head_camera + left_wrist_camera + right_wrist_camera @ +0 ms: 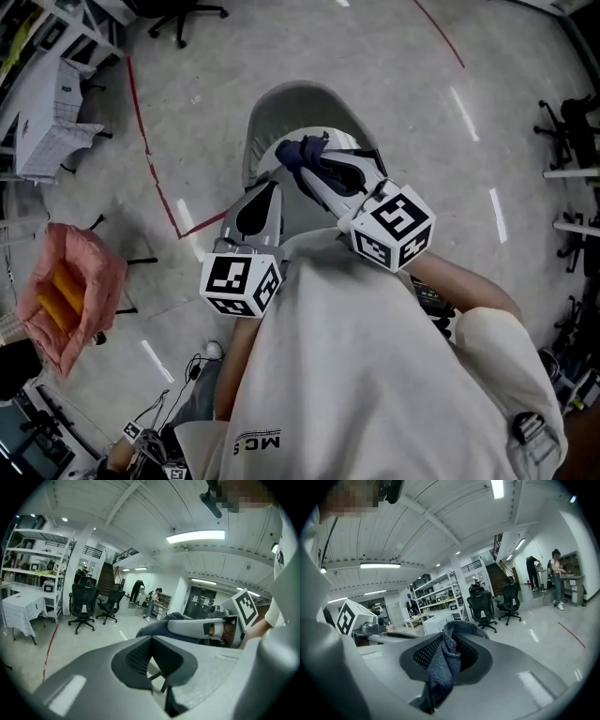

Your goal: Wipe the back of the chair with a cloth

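Note:
A grey chair (298,111) stands on the floor right in front of me, seen from above. A dark blue cloth (304,156) hangs from my right gripper (314,165), which is shut on it just over the chair's near edge. The right gripper view shows the cloth (440,670) bunched between the black pads and hanging out of the right gripper (449,637). My left gripper (260,202) sits beside it on the left, shut with nothing held. In the left gripper view, the left gripper (151,641) is shut, and the cloth (157,626) shows beyond it.
Red tape lines (148,141) run across the concrete floor. A pink bag on a stand (70,286) is at the left, a white table (42,117) further back. Black office chairs (83,606) and shelving (33,564) stand in the room; people (138,590) work far off.

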Demonstrator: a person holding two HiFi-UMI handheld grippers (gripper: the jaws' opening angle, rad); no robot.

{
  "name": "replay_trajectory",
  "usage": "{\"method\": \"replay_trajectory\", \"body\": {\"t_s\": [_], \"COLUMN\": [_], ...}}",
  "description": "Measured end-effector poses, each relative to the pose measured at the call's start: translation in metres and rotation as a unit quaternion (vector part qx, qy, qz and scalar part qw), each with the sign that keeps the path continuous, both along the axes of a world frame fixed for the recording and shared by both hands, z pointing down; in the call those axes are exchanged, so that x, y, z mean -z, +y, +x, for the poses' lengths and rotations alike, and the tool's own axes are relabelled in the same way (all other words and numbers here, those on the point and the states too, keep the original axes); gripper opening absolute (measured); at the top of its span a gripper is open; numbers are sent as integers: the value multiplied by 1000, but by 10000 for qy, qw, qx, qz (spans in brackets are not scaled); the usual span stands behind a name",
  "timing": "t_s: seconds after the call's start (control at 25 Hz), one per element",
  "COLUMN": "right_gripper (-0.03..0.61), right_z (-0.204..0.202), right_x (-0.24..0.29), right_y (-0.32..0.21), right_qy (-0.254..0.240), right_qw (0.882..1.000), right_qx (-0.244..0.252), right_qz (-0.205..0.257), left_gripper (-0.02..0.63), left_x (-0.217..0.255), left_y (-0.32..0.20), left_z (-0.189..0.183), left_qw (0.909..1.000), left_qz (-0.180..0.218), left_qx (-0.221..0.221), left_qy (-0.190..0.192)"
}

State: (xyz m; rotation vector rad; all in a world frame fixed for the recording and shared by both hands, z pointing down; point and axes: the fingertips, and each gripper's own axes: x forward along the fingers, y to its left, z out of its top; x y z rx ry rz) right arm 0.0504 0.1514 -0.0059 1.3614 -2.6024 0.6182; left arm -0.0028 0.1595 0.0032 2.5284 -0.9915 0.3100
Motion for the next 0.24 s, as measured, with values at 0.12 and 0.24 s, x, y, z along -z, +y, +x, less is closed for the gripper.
{"method": "replay_trajectory", "body": {"t_s": [0.12,0.24], "right_gripper": [72,72], "right_z": [-5,-5], "right_x": [-3,-8], "right_y": [-1,13], "right_qy": [8,72], "right_qw": [9999,9997], "right_qx": [-128,-235], "right_qz": [43,38], "left_gripper": [1,1], "left_x": [-5,-12], "left_y": [-1,6], "left_z": [0,8], "left_qw": [10000,9996], "left_qz": [-34,-153], "left_qx": [-81,-212], "left_qy": [15,66]}}
